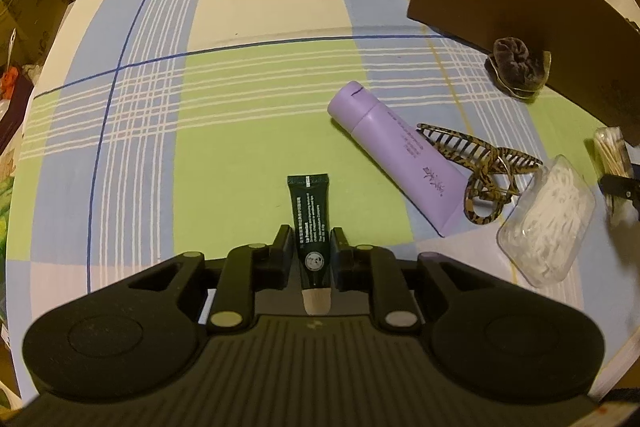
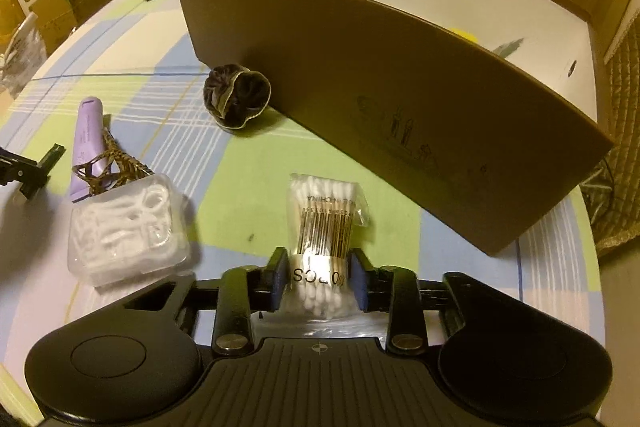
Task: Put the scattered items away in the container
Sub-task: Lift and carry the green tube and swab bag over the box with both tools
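Pinching the small dark tube at mid-body, the left tool grips something light and squashy; the right tool clasps the crinkly cotton-swab pack near the worktop's edge, just before the box.

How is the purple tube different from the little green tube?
The purple tube is much bigger and fatter than the green tube. The purple tube lies loose on the cloth, with a hair clip resting against it, while the green tube sits between the jaws of the left gripper. The purple tube points slantwise; the green tube points straight ahead. Both are squeeze tubes with small print on them, and both are outside the box.
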The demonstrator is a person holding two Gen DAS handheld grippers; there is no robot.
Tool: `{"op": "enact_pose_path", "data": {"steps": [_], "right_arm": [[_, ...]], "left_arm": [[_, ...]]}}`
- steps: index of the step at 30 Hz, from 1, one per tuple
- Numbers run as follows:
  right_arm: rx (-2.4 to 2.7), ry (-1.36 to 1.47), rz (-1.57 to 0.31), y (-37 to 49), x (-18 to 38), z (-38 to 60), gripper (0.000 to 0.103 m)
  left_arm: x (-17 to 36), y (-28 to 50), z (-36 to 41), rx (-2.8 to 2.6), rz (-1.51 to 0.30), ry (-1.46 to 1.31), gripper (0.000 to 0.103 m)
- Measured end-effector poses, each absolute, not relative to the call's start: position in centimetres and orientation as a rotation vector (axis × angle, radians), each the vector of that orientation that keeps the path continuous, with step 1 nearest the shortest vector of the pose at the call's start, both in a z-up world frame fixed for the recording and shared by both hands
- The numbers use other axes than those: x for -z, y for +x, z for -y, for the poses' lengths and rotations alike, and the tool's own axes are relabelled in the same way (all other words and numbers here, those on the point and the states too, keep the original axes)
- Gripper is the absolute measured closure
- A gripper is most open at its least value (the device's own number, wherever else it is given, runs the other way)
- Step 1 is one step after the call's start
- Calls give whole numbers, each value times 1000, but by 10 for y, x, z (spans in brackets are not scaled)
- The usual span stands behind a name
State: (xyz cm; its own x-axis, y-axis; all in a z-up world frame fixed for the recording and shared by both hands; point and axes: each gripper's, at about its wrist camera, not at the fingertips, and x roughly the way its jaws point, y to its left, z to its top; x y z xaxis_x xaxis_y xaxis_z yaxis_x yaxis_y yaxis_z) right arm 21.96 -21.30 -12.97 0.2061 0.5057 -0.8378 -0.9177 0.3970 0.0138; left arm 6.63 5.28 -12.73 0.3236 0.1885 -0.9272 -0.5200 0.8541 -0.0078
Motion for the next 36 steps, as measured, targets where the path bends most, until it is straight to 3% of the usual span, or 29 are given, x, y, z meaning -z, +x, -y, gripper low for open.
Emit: {"op": "enact_pose_path", "data": {"steps": [8, 19, 36], "right_arm": [[-1082, -579, -924, 215, 126, 218, 80], [-1124, -476, -987, 212, 86, 255, 81], [-1198, -410, -800, 264, -11, 258, 81]], "left_arm": [[126, 59, -40, -437, -1158, -323, 90], [91, 40, -13, -350, -1082, -362, 90], [-9, 123, 3, -153, -838, -210, 90]]}}
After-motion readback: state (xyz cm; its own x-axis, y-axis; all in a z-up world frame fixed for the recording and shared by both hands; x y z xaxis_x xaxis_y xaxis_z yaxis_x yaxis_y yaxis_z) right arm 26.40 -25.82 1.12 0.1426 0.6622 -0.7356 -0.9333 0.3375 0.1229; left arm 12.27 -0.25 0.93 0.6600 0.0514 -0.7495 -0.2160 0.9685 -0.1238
